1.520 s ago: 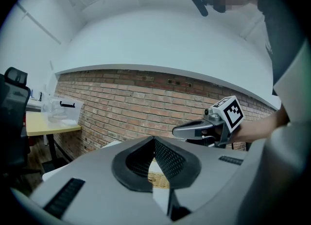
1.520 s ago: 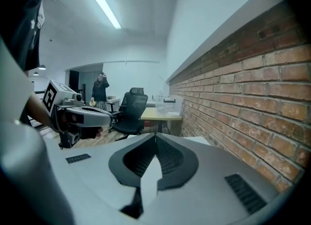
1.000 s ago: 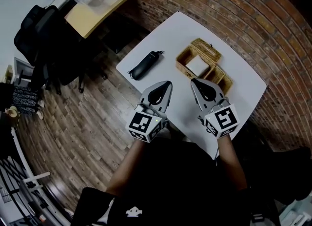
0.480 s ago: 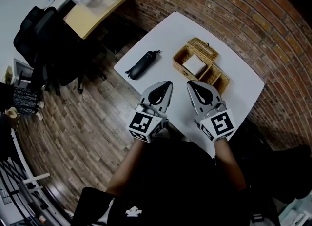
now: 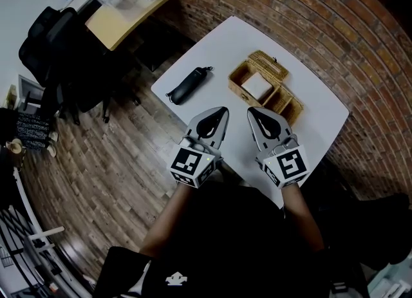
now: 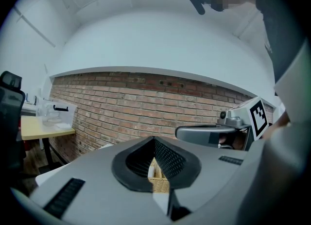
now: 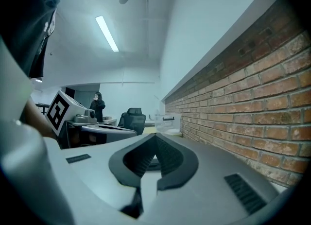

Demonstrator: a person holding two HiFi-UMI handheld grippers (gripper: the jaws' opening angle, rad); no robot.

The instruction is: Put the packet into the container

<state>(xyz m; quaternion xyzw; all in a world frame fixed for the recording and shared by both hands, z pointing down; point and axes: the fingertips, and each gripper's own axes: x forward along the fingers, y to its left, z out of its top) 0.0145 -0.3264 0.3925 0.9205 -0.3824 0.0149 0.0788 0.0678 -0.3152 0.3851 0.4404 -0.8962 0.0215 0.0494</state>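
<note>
Delta vs a second ago: right claw [image 5: 252,111] is now sitting a touch nearer the left claw [image 5: 220,111], and its marker cube is shifting with it. Left claw isn't showing any shift. Things on the white worktop [image 5: 225,46] are keeping their places relative to each other.

Left to right:
- Black pouch [image 5: 188,85] is lying flat on the worktop, ahead of the left claw and well off to its left. It's sitting near the worktop's left edge and touching nothing else.
- Left claw is hovering over the near part of the worktop, clenched. Its tips are meeting and it's gripping nothing. The left gripper view is looking through the hollow between the pads at wicker and a bit of white straight ahead.
- Right claw is hovering just beside the left claw, on its right, with the two noses angling slightly toward each other. It's also clenched, tips touching, carrying nothing.
- Wicker container [image 5: 268,65] is standing on the worktop beyond both claw tips, apart from them and a little nearer the right claw.
- White packet [image 5: 257,86] is already lying inside the container, in the larger compartment on the side toward the pouch. Smaller compartments are sitting further right.
- Brick wall [image 5: 335,26] is running past the far side of the worktop, ahead and right of the right claw.
</note>
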